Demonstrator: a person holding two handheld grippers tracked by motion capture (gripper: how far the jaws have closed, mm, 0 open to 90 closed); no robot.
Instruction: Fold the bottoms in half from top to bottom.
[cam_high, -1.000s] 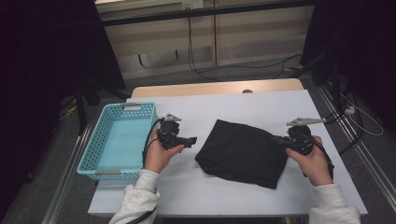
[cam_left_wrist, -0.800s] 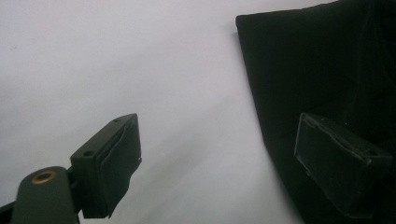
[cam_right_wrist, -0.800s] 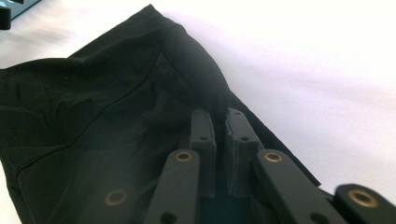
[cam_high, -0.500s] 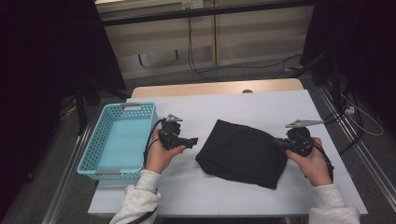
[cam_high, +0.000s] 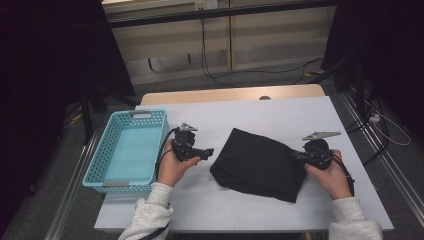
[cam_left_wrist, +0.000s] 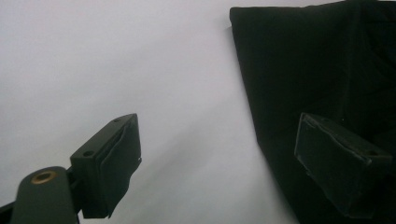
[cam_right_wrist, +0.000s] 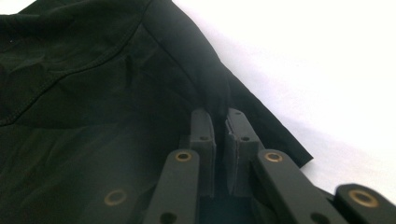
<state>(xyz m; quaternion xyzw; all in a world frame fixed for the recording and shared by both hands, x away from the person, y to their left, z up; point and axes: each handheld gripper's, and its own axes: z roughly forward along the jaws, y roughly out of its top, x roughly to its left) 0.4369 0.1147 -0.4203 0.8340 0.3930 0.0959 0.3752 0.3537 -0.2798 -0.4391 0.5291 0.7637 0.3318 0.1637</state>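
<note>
White table (cam_high: 260, 117): right hand-held gripper (cam_high: 299, 154) pinches black cloth (cam_high: 257, 162); left hand-held gripper (cam_high: 209, 151) gapes wide.

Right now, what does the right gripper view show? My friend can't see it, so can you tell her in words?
The right gripper has its two black jaws pinched shut on a raised fold of the black cloth. The cloth spreads across the left and middle of the picture, with stitched seams showing. The white table is bare at the upper right.
</note>
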